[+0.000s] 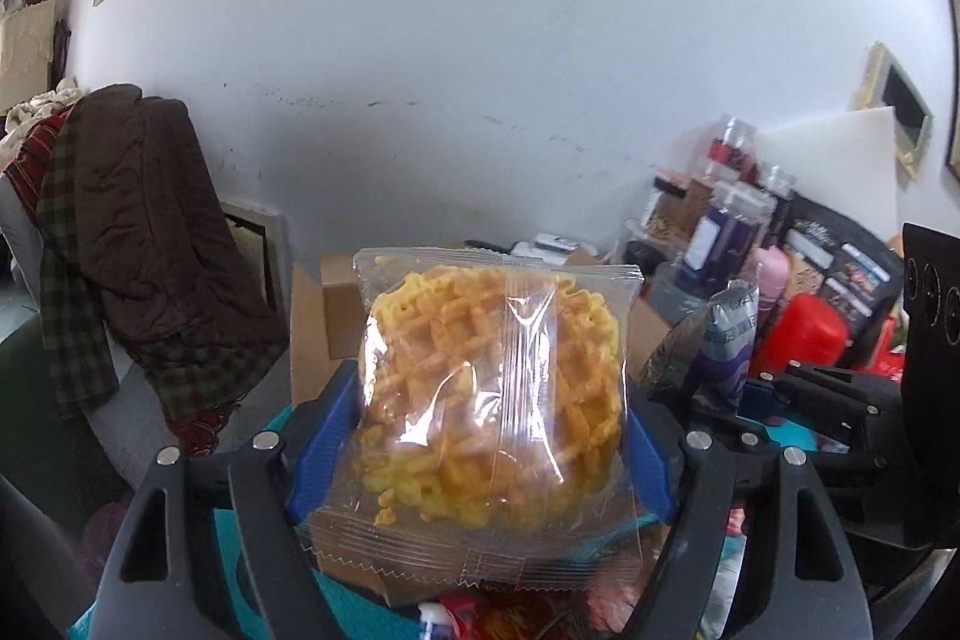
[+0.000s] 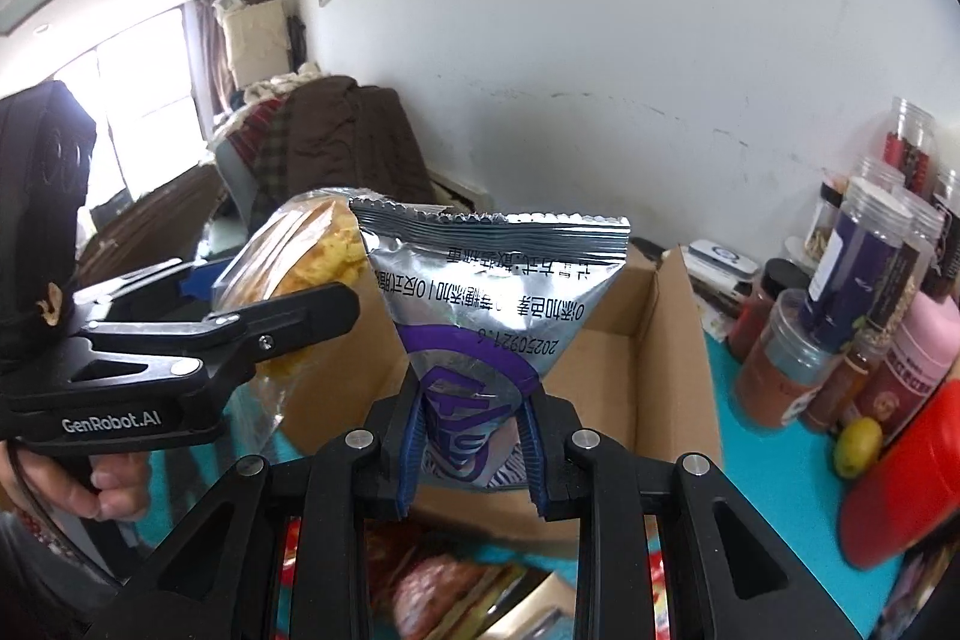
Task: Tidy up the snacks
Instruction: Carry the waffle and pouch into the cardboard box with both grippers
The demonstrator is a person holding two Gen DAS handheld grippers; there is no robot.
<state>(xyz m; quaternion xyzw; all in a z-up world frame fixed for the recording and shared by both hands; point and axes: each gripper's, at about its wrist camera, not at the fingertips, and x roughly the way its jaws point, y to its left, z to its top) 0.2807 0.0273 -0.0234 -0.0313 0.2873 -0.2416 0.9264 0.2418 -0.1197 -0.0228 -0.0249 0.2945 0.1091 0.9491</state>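
Observation:
My left gripper [image 1: 480, 436] is shut on a clear packet of yellow lattice crisps [image 1: 492, 394], held upright between its blue pads. The right wrist view shows the same clear packet [image 2: 300, 256] at the left, clamped in the left gripper [image 2: 288, 322]. My right gripper [image 2: 474, 454] is shut on the lower end of a silver and purple foil snack bag [image 2: 486, 292], which stands upside down with its print inverted. That foil bag [image 1: 714, 340] also shows at the right of the left wrist view. An open cardboard box [image 2: 636, 358] lies just behind both packets.
Jars and bottles [image 2: 858, 292] crowd the right of the teal table [image 2: 774, 484], beside a red lid [image 2: 900, 478] and a small yellow fruit [image 2: 858, 445]. More snack packets [image 2: 456, 592] lie below the grippers. A chair piled with clothes [image 1: 132, 244] stands at the left by the white wall.

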